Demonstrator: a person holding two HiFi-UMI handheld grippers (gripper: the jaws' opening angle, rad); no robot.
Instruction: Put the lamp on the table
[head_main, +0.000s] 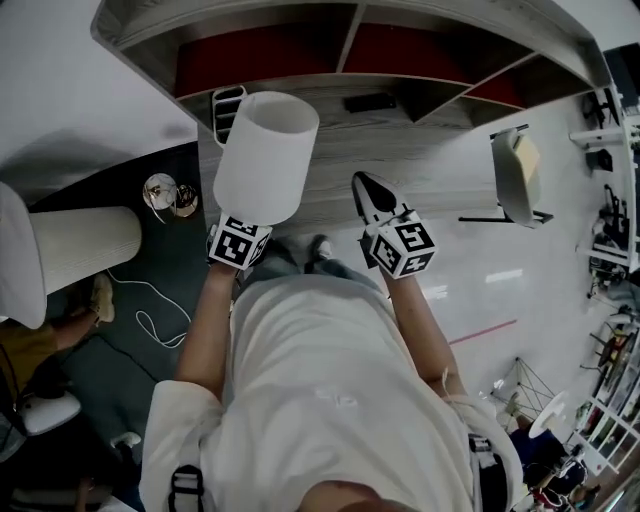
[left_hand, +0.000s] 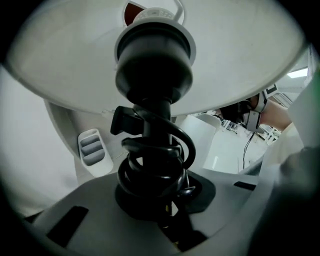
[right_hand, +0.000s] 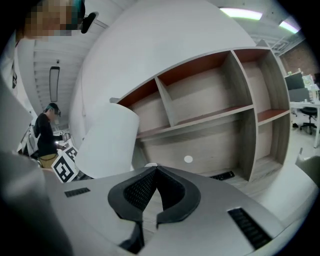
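Where the left gripper (left_hand: 161, 212) clamps its cord-wrapped black stem (left_hand: 157, 112), the lamp (head_main: 265, 155) stands upright, its white cylindrical shade (head_main: 268, 140) just above the jaws; beside it, the right gripper (head_main: 373, 198) is closed, empty, the wooden table (head_main: 430, 150) just beyond both.

In the head view the lamp (head_main: 265, 155) hides its stem (left_hand: 156, 125) and the left tongs (left_hand: 165, 210); at nine o'clock a white shape (head_main: 18, 260) is cut off.
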